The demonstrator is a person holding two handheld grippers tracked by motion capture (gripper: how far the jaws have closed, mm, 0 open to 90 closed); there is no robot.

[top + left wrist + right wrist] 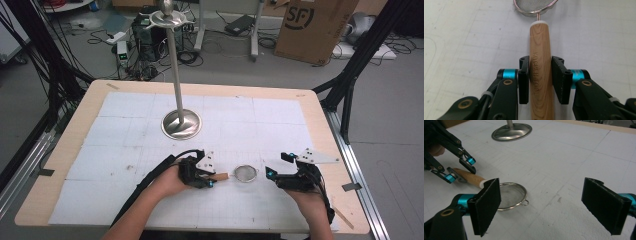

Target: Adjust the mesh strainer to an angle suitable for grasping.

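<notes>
The left tongs (539, 75) are clamped on the strainer's wooden handle (539, 50), with the strainer (246, 173) low over the bench (60, 150) between both hands (lifted or resting, hard to tell). The right tongs (541, 205) gape wide and empty. The grasp looks done; hanging it on the stand (181, 122) probably remains
</notes>
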